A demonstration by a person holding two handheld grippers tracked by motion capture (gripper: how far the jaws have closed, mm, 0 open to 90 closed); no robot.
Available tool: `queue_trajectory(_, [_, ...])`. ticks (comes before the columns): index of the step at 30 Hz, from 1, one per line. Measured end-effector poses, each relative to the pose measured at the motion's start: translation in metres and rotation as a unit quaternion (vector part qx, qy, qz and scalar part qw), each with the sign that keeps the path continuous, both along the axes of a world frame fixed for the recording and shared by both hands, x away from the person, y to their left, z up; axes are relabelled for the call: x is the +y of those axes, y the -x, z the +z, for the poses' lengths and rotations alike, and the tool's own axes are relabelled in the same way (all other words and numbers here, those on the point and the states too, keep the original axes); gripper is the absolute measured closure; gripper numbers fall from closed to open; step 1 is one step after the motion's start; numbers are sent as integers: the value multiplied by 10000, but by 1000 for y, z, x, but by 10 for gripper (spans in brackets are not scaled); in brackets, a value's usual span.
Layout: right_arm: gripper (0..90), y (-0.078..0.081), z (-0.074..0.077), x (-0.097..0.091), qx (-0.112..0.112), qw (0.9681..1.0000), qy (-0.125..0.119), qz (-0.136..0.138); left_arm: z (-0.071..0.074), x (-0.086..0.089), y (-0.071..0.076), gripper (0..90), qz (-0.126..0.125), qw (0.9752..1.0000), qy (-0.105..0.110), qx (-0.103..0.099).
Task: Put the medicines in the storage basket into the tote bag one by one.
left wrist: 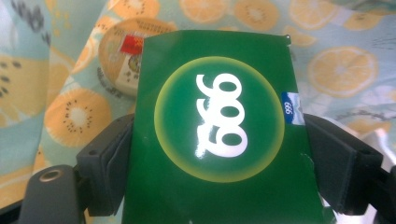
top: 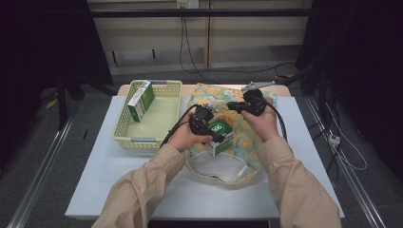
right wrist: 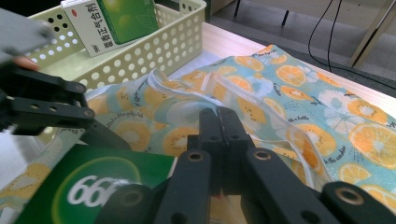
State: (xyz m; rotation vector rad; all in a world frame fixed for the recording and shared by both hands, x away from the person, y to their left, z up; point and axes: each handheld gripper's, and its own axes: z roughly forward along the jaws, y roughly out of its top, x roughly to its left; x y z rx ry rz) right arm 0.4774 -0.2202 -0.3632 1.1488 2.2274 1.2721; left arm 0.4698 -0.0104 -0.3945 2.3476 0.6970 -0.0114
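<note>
Right now your left hand-held gripper (top: 215,134) is clamped on the green box (top: 221,137) printed with 999, one black jaw pressed against each long side, as the left gripper view shows plainly. That green box (left wrist: 219,140) sits over the fruit-print bag (top: 237,130), which lies spread on the white counter (top: 95,166) in front of you. Beyond the box in the left gripper view there is a round tan-lidded item (left wrist: 119,63) lying among the folds of the fabric; what it is I cannot tell.

Your right hand-held gripper (top: 233,106) has its jaws together, and in the right gripper view they are pinched on the pale edge of the bag (right wrist: 261,107), holding the fabric up just beside the box. The two hand-held grippers are near each other, the left one showing at the left edge of the right gripper view.

Off to your left stands the pale yellow basket (top: 124,124) with perforated walls, just beside the bag. A second green and white box (top: 140,100) leans tilted against its far left wall
</note>
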Motion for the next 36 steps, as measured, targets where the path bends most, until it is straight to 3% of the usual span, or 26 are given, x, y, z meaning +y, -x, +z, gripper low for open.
queue_trajectory(4, [900,1,1,-1,10,10000,-19,4,-4,-2,-5,167,251,9995,183,-75])
queue_trajectory(8, [900,1,1,-3,19,10000,-4,5,-7,-2,-11,166,436,9985,198,-277])
queue_trajectory(9, [900,1,1,-3,19,10000,-4,5,-8,-1,-13,166,419,9985,256,-249])
queue_trajectory(16, [900,1,2,-3,13,10000,-28,24,-13,-5,-23,160,809,9949,413,-445])
queue_trajectory(20, [900,1,1,0,30,10000,-38,24,-16,-9,-27,152,843,9934,416,-659])
queue_trajectory(22, [900,1,1,1,25,10000,-31,24,-17,-9,-27,143,899,9926,469,-670])
queue_trajectory(25, [900,0,0,2,44,10000,-29,30,-16,-8,-26,136,803,9936,353,-705])
queue_trajectory(26, [900,0,0,2,40,10000,-33,31,-14,-8,-24,135,795,9938,269,-727])
queue_trajectory(29, [900,0,-2,2,44,10000,-36,42,-9,-4,-20,128,658,9950,322,-675])
queue_trajectory(36, [900,-2,-5,6,96,9999,-42,52,9,10,-10,142,649,9936,381,-844])
